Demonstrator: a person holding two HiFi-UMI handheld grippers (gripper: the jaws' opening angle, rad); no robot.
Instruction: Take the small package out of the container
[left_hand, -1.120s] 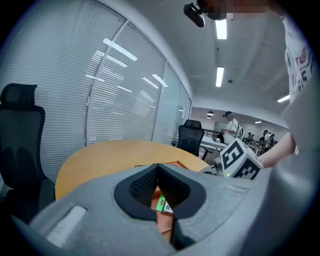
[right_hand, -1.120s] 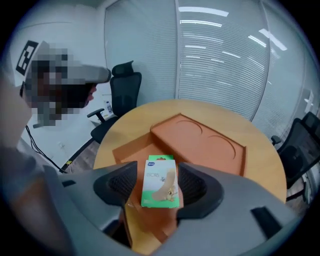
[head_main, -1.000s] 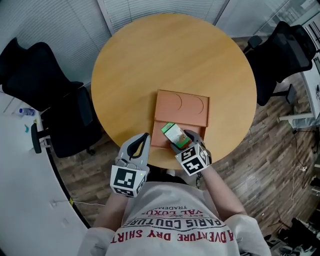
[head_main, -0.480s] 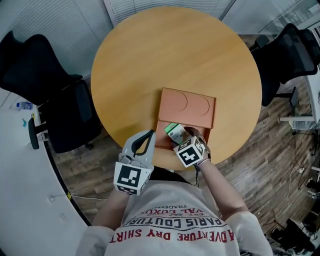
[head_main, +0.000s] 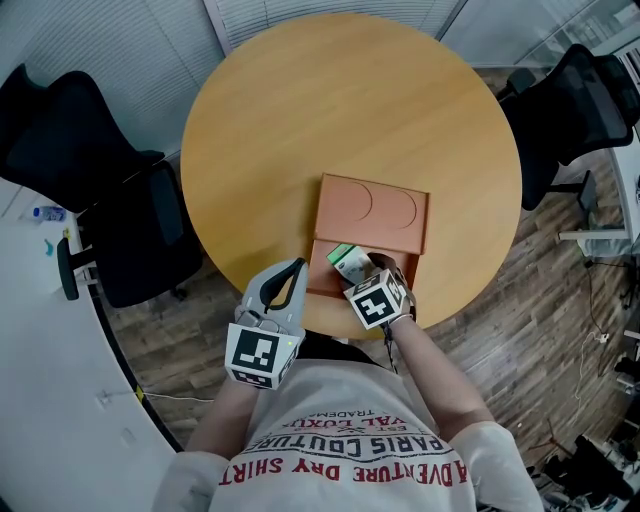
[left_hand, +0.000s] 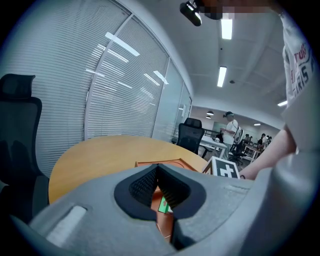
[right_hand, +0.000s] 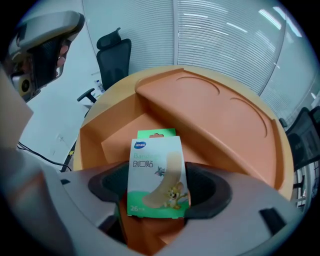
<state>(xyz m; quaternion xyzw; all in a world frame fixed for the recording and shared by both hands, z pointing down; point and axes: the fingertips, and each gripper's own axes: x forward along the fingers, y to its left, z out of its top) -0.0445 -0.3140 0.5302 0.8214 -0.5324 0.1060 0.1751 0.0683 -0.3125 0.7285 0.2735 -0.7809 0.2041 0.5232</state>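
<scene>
The small green and white bandage package (head_main: 348, 263) (right_hand: 157, 175) stands upright in the open near compartment of the orange container (head_main: 372, 210) (right_hand: 210, 115). My right gripper (head_main: 362, 272) (right_hand: 159, 192) reaches into that compartment with its jaws wide, one on each side of the package. I see no clear squeeze on it. My left gripper (head_main: 285, 282) (left_hand: 159, 186) hovers at the table's near edge, left of the container, shut and holding nothing. The container (left_hand: 161, 163) and a sliver of the package show past its jaws.
The container lies on a round wooden table (head_main: 330, 110), close to its near edge. Black office chairs stand at the left (head_main: 100, 200) and the far right (head_main: 570, 100). A white desk (head_main: 40, 330) curves along the left.
My right gripper has moved forward over the container, so that the package now sits between its jaws. The left gripper has barely shifted.
</scene>
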